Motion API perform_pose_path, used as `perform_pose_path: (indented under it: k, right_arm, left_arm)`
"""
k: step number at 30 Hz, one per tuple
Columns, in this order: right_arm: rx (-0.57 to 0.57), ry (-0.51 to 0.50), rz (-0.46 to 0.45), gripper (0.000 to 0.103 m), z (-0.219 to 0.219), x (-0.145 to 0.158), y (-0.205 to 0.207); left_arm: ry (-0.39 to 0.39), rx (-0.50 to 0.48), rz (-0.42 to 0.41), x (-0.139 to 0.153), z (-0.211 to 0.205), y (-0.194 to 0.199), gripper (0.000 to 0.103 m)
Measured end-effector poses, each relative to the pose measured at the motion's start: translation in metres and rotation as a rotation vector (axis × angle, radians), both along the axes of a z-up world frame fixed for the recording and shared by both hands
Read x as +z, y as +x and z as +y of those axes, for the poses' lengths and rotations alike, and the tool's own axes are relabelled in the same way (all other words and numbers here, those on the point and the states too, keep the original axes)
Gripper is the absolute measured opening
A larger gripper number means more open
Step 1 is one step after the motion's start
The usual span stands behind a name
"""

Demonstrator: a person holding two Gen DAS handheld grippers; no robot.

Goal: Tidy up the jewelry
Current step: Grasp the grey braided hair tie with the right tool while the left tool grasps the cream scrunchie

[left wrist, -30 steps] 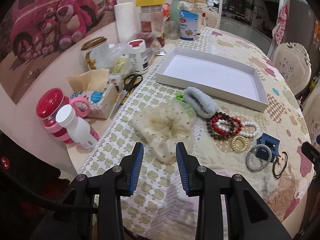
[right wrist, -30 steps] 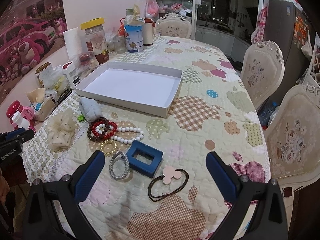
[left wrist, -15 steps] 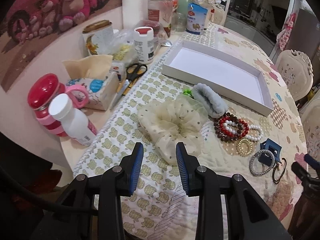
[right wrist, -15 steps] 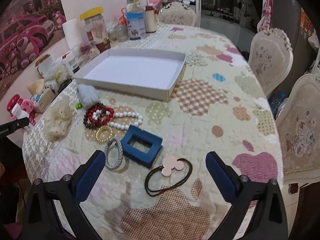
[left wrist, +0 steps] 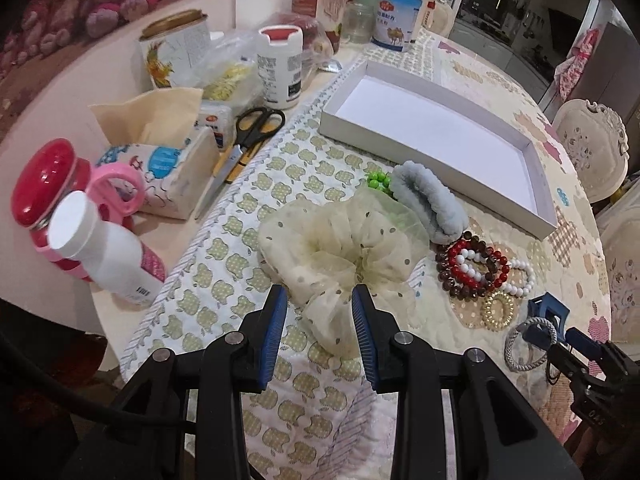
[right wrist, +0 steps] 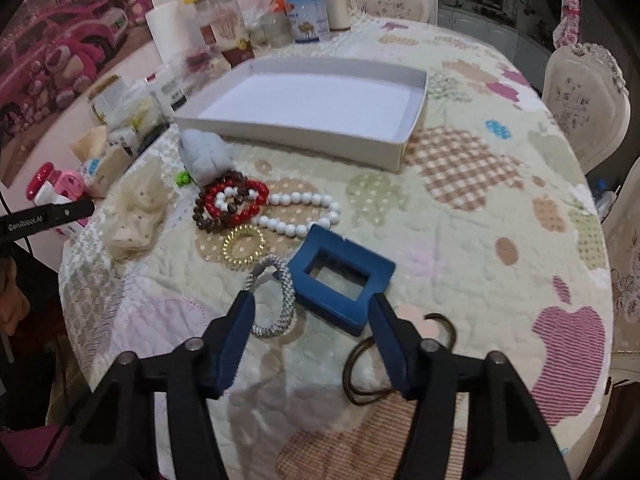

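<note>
Faintly, "GenRobot.AI" on the left tongs [right wrist: 48,216] arm.

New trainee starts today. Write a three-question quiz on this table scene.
1. True or false: the white tray already holds jewelry.
2. What lies between the left gripper fingers?
A) cream scrunchie
B) scissors
C) red bead bracelet
3. What colour is the square hair claw ahead of the right gripper?

Key: 1 false; 2 A; 3 blue.
</note>
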State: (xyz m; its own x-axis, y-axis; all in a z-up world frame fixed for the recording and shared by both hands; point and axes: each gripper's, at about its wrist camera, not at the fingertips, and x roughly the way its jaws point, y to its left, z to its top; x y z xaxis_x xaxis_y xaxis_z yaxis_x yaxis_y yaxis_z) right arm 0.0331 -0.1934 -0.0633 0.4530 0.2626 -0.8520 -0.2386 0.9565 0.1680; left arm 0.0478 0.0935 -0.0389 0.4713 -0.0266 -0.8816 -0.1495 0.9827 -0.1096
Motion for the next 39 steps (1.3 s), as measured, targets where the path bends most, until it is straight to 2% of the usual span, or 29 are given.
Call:
perform_pose_path:
  k: [2, 7, 11, 12, 15, 17, 18, 21, 26, 33, 39]
  right_arm:
    - [0.009, 0.004, 0.003, 0.057, 0.004, -0.003, 0.004]
    - [0.030, -0.060, -0.014, 0.030, 0.014, -0.006, 0.011]
    - [0.034, -0.009, 0.000, 0.015, 0.012, -0.004, 0.015]
    - [0.033, 0.003, 0.001, 0.007, 0.011, -0.003, 0.015]
    - [0.021, 0.034, 0.022, 0.007, 0.007, -0.002, 0.016]
    - [0.011, 0.067, 0.037, 0.007, 0.002, -0.002, 0.015]
    - [0.008, 0.078, 0.039, 0.007, 0.000, -0.001, 0.015]
    - [0.013, 0.124, 0.036, 0.007, -0.002, 0.006, 0.012]
    - [0.038, 0.179, 0.000, 0.007, 0.001, 0.025, 0.010]
    - [0.059, 0.200, -0.060, 0.007, 0.005, 0.047, 0.018]
    - [0.046, 0.196, -0.113, 0.007, 0.001, 0.064, 0.035]
  left_arm:
    - [-0.009, -0.002, 0.012, -0.006, 0.002, 0.006, 0.032]
    - [-0.044, 0.003, 0.053, -0.024, 0.008, 0.021, 0.032]
    - [-0.071, 0.006, 0.097, -0.040, 0.007, 0.031, 0.032]
    - [-0.072, 0.006, 0.110, -0.044, 0.007, 0.033, 0.032]
    - [-0.076, -0.003, 0.122, -0.048, 0.005, 0.036, 0.032]
    - [-0.066, -0.009, 0.116, -0.048, 0.003, 0.035, 0.026]
    - [-0.065, -0.012, 0.115, -0.047, 0.003, 0.035, 0.020]
    - [-0.081, -0.018, 0.112, -0.040, 0.004, 0.034, 0.015]
    - [-0.070, -0.034, 0.059, -0.010, 0.006, 0.026, 0.012]
    - [-0.051, -0.054, -0.015, 0.031, 0.002, 0.025, 0.008]
    - [-0.035, -0.082, -0.072, 0.058, -0.007, 0.047, 0.008]
